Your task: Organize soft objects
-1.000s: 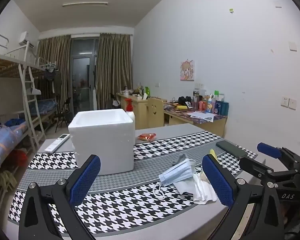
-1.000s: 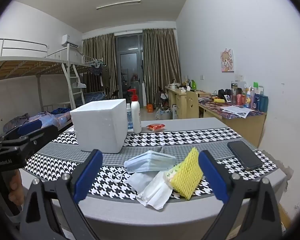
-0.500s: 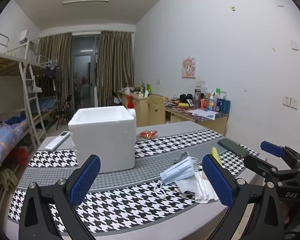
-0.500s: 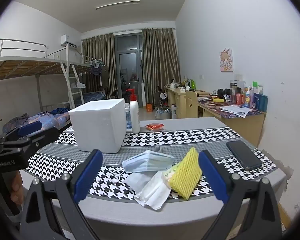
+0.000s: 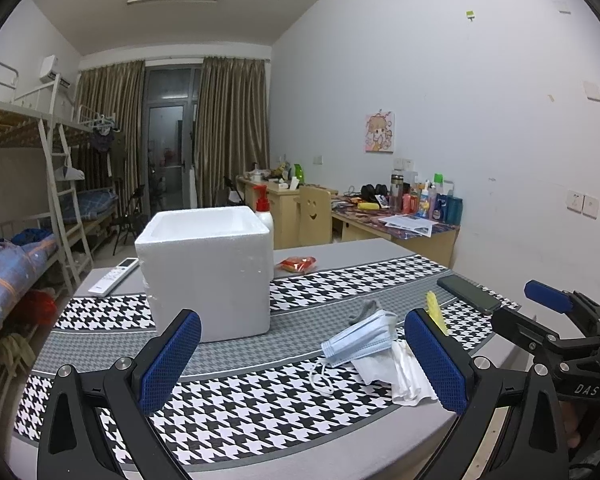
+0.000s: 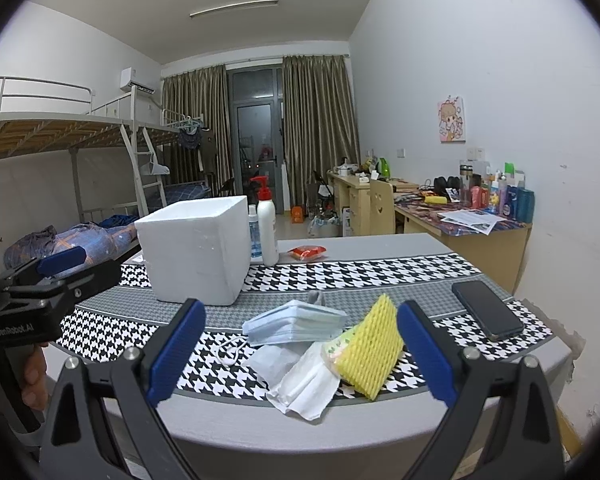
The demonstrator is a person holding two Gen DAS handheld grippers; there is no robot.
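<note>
Nothing looks sorted yet. The soft things lie in one loose heap near the front edge of the bench (image 6: 380, 248): a blue face mask (image 6: 296, 322) on top, white tissues (image 6: 300, 380) under and in front of it, a yellow foam net sleeve (image 6: 370, 350) leaning against the heap's right side, and a grey scrap (image 6: 317, 297), too small to identify, just behind the mask. The white foam box (image 6: 196, 250), the likely place for them, stands open-topped further back and to the left; its inside cannot be seen from either view.

The right tool (image 6: 300, 356) hovers in front of the heap with its blue pads spread wide, gripping nothing. The left tool (image 5: 304, 364) is likewise spread and empty, aimed between box and heap. A phone (image 6: 486, 310) lies apart to the right and is not soft.

So, as I judge it, the whole job remains: every soft piece has yet to be picked up and put away
</note>
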